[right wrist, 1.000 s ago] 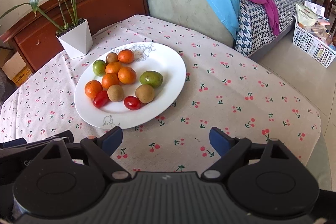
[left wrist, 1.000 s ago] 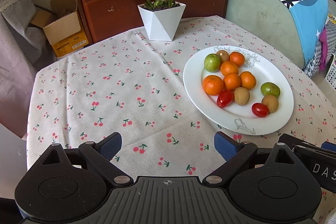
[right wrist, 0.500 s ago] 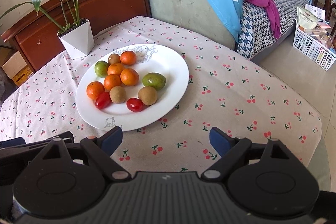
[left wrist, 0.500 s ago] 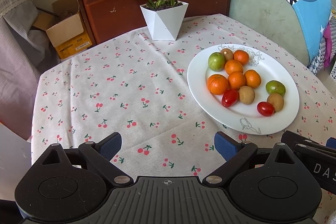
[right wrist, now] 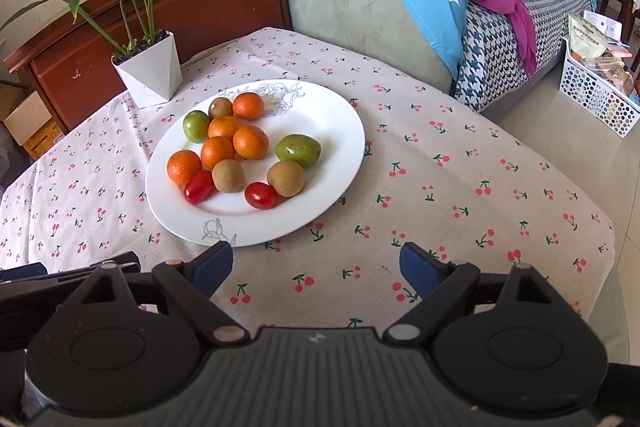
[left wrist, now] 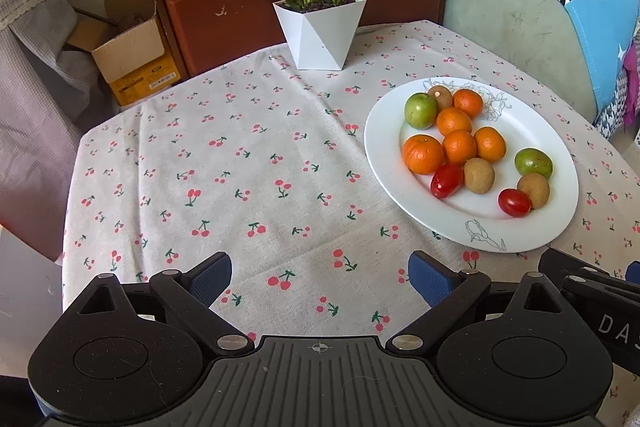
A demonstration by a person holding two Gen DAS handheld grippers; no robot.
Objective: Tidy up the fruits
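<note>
Cherry-printed cloth covers the round surface (left wrist: 240,167), and on it, toward its right edge, rests a white oval plate (right wrist: 328,131) holding all the fruit. Counted: five orange mandarins (right wrist: 250,142), three brown kiwis (right wrist: 285,178), two green round fruits (right wrist: 298,149) and two red cherry tomatoes (right wrist: 260,195), twelve pieces in all. The kinds sit partly mixed: four mandarins cluster together and a fifth lies at the far rim, while each tomato touches a kiwi. Such a lay fits sorting either barely under way or nearly done. Any pick would do well to come straight down on a lone piece, since round fruit rolls when nudged. Left gripper (left wrist: 320,277) and right gripper (right wrist: 316,267) hover at the near edge, jaws spread wide and empty. A white faceted plant pot (left wrist: 320,35) stands at the far edge.
</note>
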